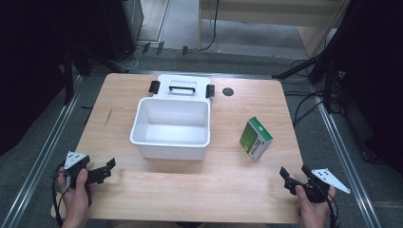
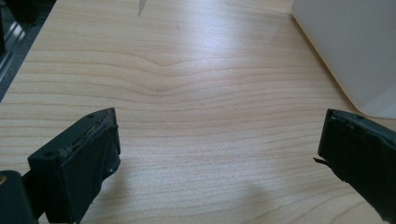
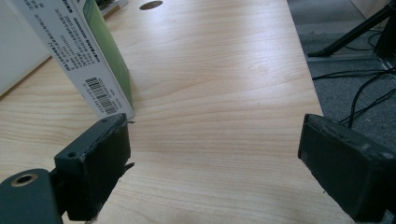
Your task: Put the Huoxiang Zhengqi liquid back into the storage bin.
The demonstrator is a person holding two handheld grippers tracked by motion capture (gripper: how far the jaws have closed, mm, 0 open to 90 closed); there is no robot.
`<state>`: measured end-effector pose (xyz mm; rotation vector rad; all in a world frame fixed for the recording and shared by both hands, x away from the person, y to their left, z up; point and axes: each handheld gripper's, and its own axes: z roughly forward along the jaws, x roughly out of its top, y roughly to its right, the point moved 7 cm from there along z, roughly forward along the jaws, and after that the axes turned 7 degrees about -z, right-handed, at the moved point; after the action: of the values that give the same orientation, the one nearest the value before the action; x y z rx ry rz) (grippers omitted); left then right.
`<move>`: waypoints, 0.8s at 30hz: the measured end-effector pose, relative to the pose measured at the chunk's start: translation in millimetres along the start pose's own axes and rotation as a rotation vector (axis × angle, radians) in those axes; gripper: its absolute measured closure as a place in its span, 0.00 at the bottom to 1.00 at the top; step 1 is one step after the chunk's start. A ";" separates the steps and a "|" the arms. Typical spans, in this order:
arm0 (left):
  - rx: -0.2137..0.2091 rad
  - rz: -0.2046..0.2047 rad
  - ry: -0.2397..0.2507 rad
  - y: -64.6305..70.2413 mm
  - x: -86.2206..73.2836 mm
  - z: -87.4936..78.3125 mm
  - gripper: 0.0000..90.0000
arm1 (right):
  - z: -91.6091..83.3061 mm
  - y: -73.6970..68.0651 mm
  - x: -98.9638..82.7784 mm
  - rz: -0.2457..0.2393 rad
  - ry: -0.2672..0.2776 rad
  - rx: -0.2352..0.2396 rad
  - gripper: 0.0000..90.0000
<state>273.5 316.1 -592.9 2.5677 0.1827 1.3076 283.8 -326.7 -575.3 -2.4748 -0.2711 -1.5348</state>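
Open right tongs near green box

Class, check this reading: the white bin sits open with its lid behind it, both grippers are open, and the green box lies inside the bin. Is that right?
Not quite. The green box is not inside the white bin; the high view shows it standing on the table to the bin's right. The rest holds: the lid lies behind the bin, and the left gripper and right gripper are open.
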 end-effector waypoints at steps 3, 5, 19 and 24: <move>0.001 -0.004 0.002 -0.7 0.7 0.9 0.00 | -0.4 0.9 0.6 0.012 0.009 0.003 0.10; 0.007 -0.004 -0.002 -1.0 0.9 1.2 0.00 | -0.3 1.7 0.9 0.015 0.013 0.004 0.10; 0.001 -0.005 0.003 -0.9 1.4 1.4 0.00 | -0.7 -1.6 0.2 -0.019 0.004 -0.012 0.10; -0.002 -0.002 0.004 -0.4 1.1 1.1 0.00 | -0.3 -1.9 -0.1 -0.029 -0.002 -0.021 0.10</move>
<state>275.0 316.6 -592.8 2.5626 0.1841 1.3112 283.1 -324.9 -575.1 -2.4988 -0.2941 -1.5543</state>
